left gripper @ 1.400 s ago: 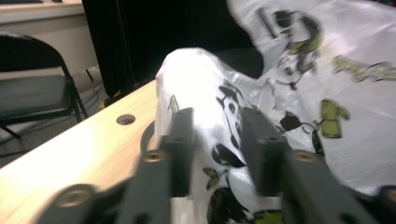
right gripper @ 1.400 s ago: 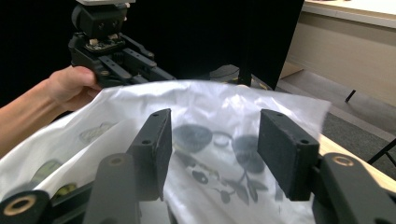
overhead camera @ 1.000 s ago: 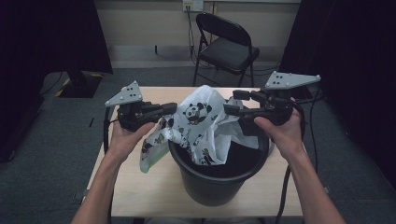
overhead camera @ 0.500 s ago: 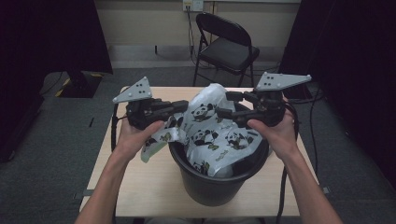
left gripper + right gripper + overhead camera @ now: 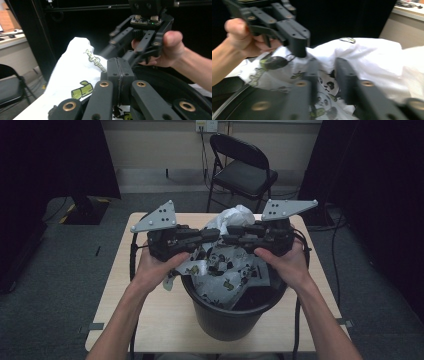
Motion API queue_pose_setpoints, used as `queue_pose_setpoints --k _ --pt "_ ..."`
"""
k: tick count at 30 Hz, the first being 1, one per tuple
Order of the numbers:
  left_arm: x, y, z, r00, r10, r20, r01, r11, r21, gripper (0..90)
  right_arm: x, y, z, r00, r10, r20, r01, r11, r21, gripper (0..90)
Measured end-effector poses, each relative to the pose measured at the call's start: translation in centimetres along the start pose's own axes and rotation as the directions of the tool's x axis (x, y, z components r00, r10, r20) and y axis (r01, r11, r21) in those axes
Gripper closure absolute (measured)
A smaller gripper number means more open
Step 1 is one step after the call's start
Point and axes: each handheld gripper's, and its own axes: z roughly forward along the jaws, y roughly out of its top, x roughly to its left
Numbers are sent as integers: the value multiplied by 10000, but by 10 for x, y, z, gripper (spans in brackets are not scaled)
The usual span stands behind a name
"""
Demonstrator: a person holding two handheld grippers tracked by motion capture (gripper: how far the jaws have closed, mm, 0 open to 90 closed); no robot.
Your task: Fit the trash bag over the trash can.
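Since a second before, my two hands had drawn closer over the black bin [image 5: 227, 320], and the white panda-print bag [image 5: 220, 270] lay spread lower across its mouth instead of bunched up high. My left claw [image 5: 214, 235] was clamped tight, its jaws pressed together on the bag's edge, as the left gripper view showed with the white film [image 5: 72, 75] running under the closed jaws. My right claw [image 5: 227, 239] had just been closing; in the blurred right gripper view its jaws stood with a gap between them and bag film [image 5: 329, 75] in that gap, so I could not tell whether they had bitten yet. The bag hung half inside the bin, which stood on the wooden surface [image 5: 150, 320]. The printing showed pandas and green bamboo; some green lettering on the film was too distorted to read.
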Motion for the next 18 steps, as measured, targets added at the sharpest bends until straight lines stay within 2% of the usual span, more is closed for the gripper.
queue_pose_setpoints --k 1,2,4,6,9,12,14,16,17,18 --pt "1 -1 0 9999 -36 -161 36 10000 -26 863 0 0 0 10000 -29 -30 29 9999 114 872" --pt "1 -2 -1 9995 -119 -285 118 9999 -41 749 1 0 1 9994 -140 306 132 9996 269 900" --pt "2 -4 -4 9991 -164 -399 161 9998 -82 695 -1 -1 -1 9993 -127 363 117 9995 298 900" --pt "4 -8 -13 9975 -196 -678 186 9997 -156 582 -3 -1 -5 9988 -91 489 78 9997 252 900" --pt "9 -17 -28 9951 -505 -852 473 9981 -388 527 -5 -4 -14 9973 -27 729 8 9997 263 900" --pt "15 -31 -37 9915 -732 -1075 724 9973 -110 425 -11 -9 -23 9945 248 1013 -260 9996 103 900" --pt "18 -39 -37 9883 -934 -1208 967 9951 215 393 -14 -10 -25 9949 348 952 -343 9994 -68 900" --pt "21 -44 -34 9876 -1081 -1140 1149 9919 545 384 -14 -11 -26 9947 344 972 -333 9994 -133 900" --pt "23 -47 -33 9873 -1196 -1041 1269 9897 662 435 -14 -10 -26 9945 328 998 -316 9994 -139 900" --pt "24 -49 -32 9885 -1203 -920 1267 9896 683 586 -13 -10 -25 9942 297 1035 -285 9995 -123 900"
